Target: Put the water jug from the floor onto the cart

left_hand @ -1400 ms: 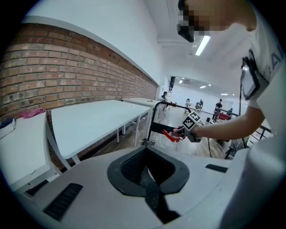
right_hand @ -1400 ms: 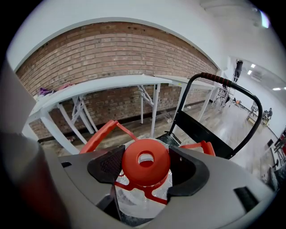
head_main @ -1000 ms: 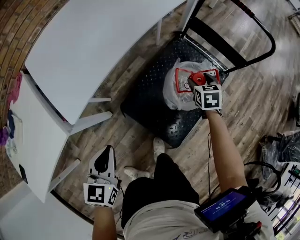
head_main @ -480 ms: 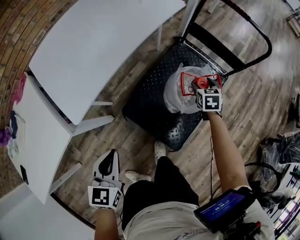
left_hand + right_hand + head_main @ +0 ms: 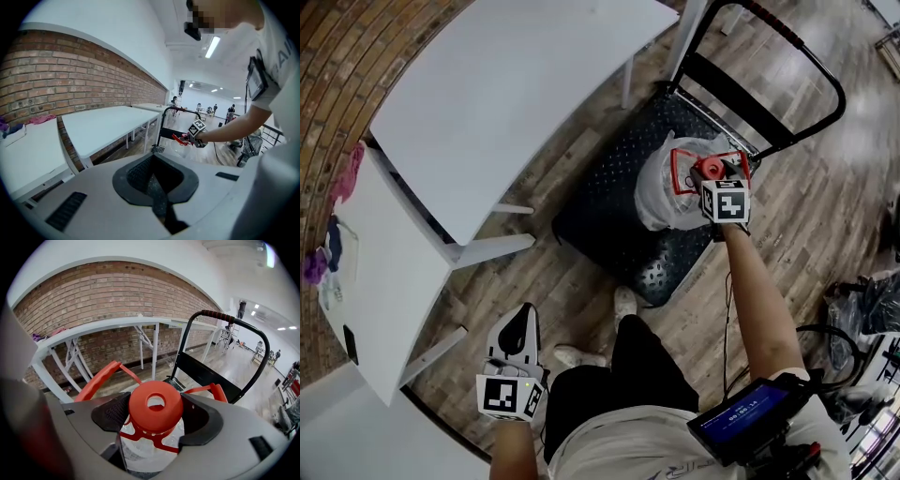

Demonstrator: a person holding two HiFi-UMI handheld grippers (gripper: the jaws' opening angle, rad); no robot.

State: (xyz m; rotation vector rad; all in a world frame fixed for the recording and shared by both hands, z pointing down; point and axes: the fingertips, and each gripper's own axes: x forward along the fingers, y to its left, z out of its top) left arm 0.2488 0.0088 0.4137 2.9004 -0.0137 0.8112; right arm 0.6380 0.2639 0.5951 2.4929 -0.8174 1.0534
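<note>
The water jug (image 5: 664,186), clear with a red cap (image 5: 710,168) and a red carrying frame, stands upright on the black deck of the cart (image 5: 605,211). My right gripper (image 5: 719,176) is down on its top. In the right gripper view the cap (image 5: 155,404) fills the space between the two black pads (image 5: 111,412), which rest against its sides, so the right gripper (image 5: 155,417) is shut on it. My left gripper (image 5: 517,330) hangs low at the person's left side, shut and holding nothing; its pads (image 5: 154,185) meet.
The cart's black push handle (image 5: 811,70) rises behind the jug. Two white tables (image 5: 506,103) (image 5: 375,281) stand to the left by a brick wall. The person's shoes (image 5: 622,300) are near the cart's front edge. Bags and gear (image 5: 862,300) lie at the right.
The head view has drifted a little. The right gripper stays on the jug's cap on the cart, and the left gripper hangs where it was.
</note>
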